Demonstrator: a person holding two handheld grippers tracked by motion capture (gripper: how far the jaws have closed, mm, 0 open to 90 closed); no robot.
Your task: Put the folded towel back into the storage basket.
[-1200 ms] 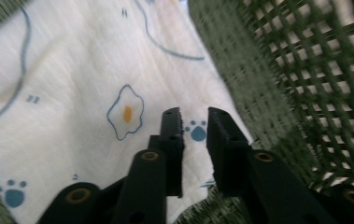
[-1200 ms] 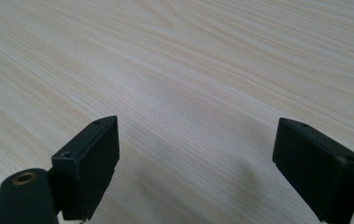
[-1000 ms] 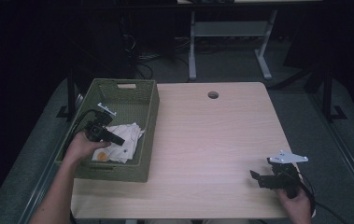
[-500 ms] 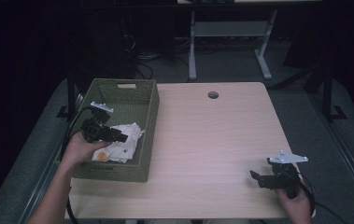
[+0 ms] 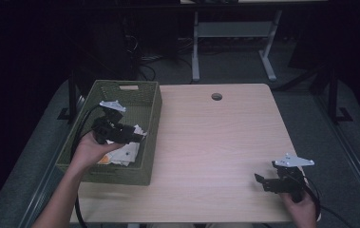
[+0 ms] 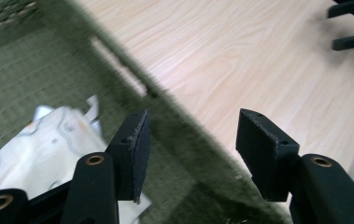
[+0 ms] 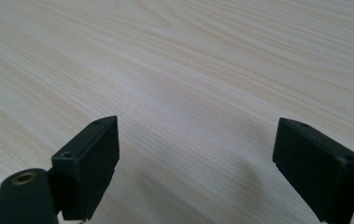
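My left gripper hovers over the green woven basket, jaws pointing right toward its near wall. Its jaws have just been opening and stand apart with nothing between them. Under them are the basket's rim and floor. Crumpled white packets with a bit of orange lie on the basket floor, below and left of the jaws. My right gripper rests low at the table's front right, open over bare wood. It also appears far off as the right gripper.
The light wooden table has a round cable hole near its far edge. The basket stands on its left side. Dark floor, desk legs and cables lie beyond the table.
The left gripper has lifted and shifted toward the basket's far side, and its jaws have spread wider. The right gripper has stayed where it was.
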